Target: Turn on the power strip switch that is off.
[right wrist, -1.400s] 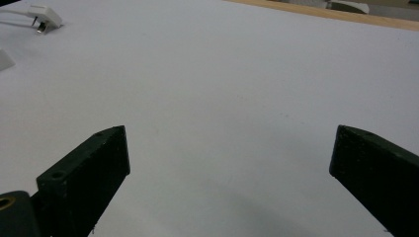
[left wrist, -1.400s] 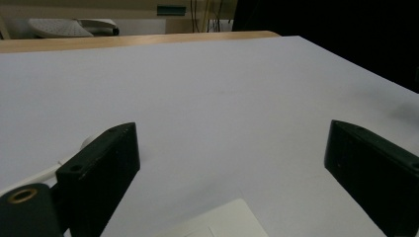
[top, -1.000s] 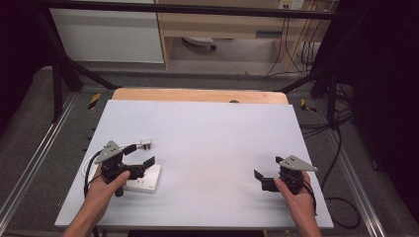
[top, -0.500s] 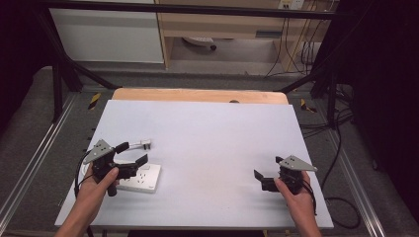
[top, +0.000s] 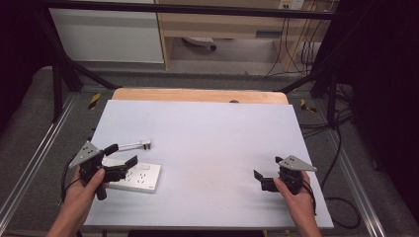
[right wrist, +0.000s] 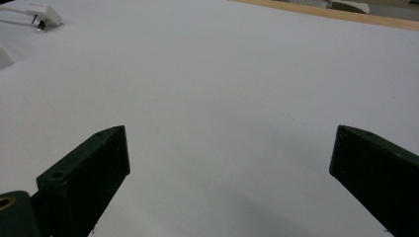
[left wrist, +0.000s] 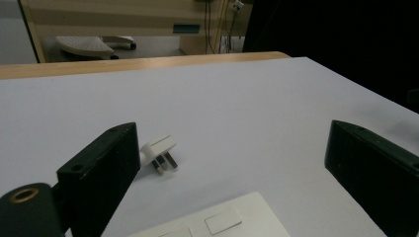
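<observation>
White rectangular plastic socket plate (top: 137,177) lies flat on the pale grey table top (top: 212,143) at about 8 o'clock of the surface, near the front edge. Left gripper (top: 121,164), black two-jaw with a grey three-cornered plate on top, held in the left hand (top: 84,190), hovers over the plate's left end, jaws pointing toward 2 o'clock. Can't tell if it touches the plate, looks just above it. Jaws spread wide, nothing between them.

Small white three-pin plug (top: 146,144) with a short white cord lies just beyond the socket plate at roughly 1 o'clock from the left gripper, near but apart from the plate. Its long axis runs about 8-to-2 o'clock with the cord trailing back toward the gripper's side and the pins at the far end. In the left gripper view the plug (left wrist: 159,153) sits just beside the left jaw's inner face, pins toward the camera and tipped down onto the table; socket plate (left wrist: 222,222) corner shows at 6 o'clock between the jaws.

Likely next move is the left gripper onto the plug: left hand is far nearer, plug lies ahead and slightly left of its jaw line, so a small shift left would centre it.

Right gripper (top: 268,178), same build, in the right hand (top: 296,197) rests low at 4 o'clock of the table, well apart from both items. Jaws spread wide, holding nothing, bare table between them; plug (right wrist: 45,14) far off at 10 o'clock in its view
</observation>
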Available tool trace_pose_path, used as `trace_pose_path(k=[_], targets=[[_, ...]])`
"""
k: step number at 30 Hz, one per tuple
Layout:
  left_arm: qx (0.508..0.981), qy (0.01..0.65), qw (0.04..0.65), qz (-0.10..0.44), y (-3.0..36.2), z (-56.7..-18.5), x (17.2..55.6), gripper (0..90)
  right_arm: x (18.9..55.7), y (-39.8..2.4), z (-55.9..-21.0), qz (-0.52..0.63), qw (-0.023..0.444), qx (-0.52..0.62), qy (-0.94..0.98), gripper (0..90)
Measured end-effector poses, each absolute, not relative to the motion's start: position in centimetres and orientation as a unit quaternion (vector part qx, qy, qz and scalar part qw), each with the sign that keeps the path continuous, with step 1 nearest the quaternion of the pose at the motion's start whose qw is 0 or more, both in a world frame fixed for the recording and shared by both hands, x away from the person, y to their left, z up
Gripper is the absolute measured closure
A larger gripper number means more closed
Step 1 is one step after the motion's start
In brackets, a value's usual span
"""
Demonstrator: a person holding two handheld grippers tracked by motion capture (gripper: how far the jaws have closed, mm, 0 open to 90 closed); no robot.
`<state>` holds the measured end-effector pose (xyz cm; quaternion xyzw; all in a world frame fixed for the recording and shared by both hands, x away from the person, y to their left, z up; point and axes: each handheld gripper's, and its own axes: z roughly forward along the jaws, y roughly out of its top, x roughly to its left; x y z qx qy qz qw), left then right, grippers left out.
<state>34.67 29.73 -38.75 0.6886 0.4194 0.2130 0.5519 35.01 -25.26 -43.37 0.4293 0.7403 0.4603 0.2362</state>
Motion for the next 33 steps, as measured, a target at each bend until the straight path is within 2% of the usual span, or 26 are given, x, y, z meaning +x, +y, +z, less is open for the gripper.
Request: trace_pose_path(k=[33], targets=[[0.683,0.431,0.540,0.238,33.8,-40.5,32.3,7.3,35.1,-25.2,-43.5,0.458,0.237,0.430,0.742,2.4]])
